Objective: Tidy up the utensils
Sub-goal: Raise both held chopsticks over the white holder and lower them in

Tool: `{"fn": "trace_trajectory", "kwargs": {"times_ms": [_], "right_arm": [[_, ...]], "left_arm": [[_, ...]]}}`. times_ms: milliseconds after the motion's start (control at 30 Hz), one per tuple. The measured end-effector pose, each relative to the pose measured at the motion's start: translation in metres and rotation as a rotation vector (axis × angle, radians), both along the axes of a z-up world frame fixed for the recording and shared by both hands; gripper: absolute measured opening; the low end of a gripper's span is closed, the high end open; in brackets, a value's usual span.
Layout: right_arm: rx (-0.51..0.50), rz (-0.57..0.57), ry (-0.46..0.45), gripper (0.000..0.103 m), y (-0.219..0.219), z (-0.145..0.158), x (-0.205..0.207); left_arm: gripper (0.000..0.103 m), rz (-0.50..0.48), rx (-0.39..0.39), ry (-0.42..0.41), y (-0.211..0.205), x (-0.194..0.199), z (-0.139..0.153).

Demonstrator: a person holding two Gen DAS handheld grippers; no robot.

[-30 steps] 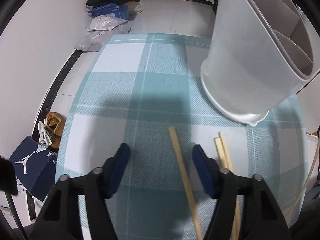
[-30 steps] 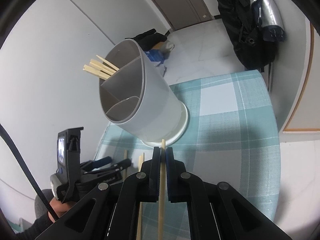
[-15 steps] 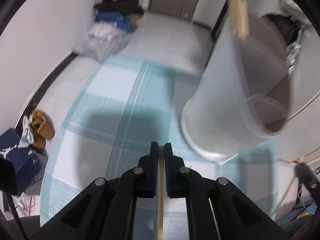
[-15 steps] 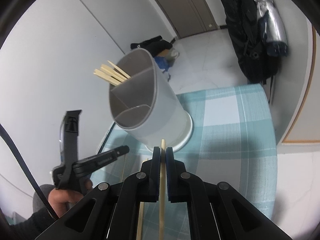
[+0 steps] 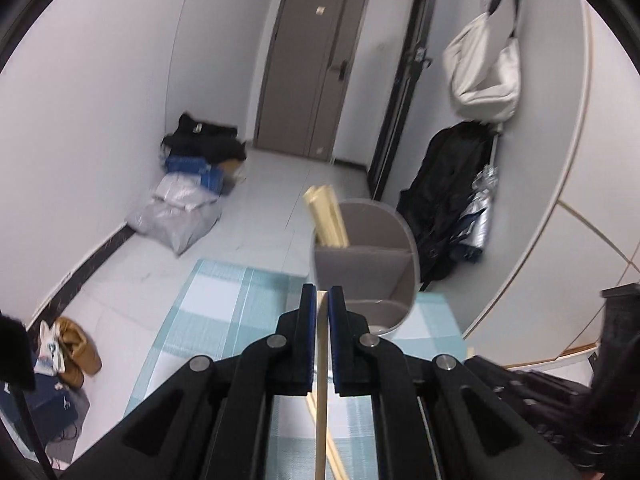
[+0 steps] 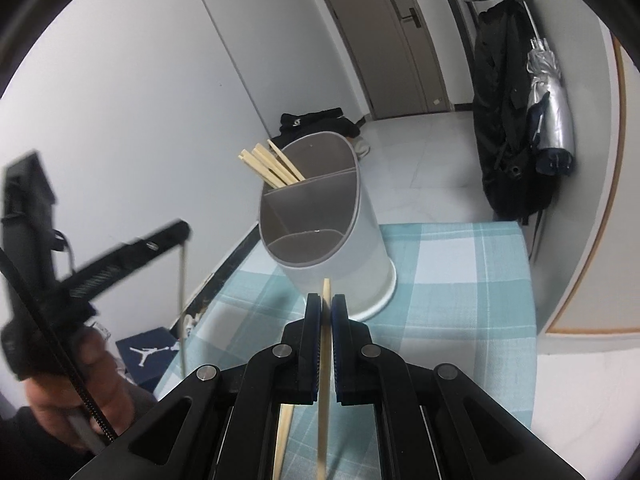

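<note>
A grey utensil holder (image 6: 332, 224) with three compartments stands on the blue checked tablecloth (image 6: 460, 280); it also shows in the left wrist view (image 5: 368, 264). Several wooden chopsticks (image 6: 272, 164) lean out of its far compartment. My right gripper (image 6: 327, 312) is shut on a chopstick (image 6: 325, 380), just in front of the holder's base. My left gripper (image 5: 319, 300) is shut on another chopstick (image 5: 320, 400), raised above the table and facing the holder. It shows at the left of the right wrist view (image 6: 132, 252). A loose chopstick (image 6: 286, 428) lies on the cloth.
The table's right edge (image 6: 532, 280) is beside a white wall. On the floor beyond are bags and clothes (image 5: 188, 200), a shoe box (image 6: 148, 352) and shoes (image 5: 76, 348). Dark coats and an umbrella (image 6: 520, 120) hang at the right.
My left gripper closed on a chopstick from the cloth and lifted it up towards the holder. My right gripper kept its chopstick and rose a little.
</note>
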State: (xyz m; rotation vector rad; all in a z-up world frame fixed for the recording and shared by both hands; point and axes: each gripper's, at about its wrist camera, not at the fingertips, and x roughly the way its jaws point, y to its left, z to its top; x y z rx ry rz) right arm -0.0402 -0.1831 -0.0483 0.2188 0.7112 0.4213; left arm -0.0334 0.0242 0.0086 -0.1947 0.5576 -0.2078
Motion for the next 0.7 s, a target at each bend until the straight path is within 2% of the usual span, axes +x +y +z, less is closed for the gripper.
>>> {"fn": "trace_trajectory", "kwargs": {"times_ms": [167, 500, 700], "right_arm": [[-0.012, -0.006, -0.027, 0.004, 0.002, 0.002, -0.005], [0.018, -0.003, -0.081, 0.004, 0.002, 0.012, -0.014], [0.057, -0.011, -0.089, 0.004, -0.004, 0.015, -0.010]], "left_arm": [[0.003, 0.004, -0.015, -0.011, 0.008, 0.009, 0.004], [0.003, 0.055, -0.032, -0.055, 0.003, 0.005, 0.037], [0.003, 0.036, -0.022, -0.046, -0.004, 0.018, 0.052]]}}
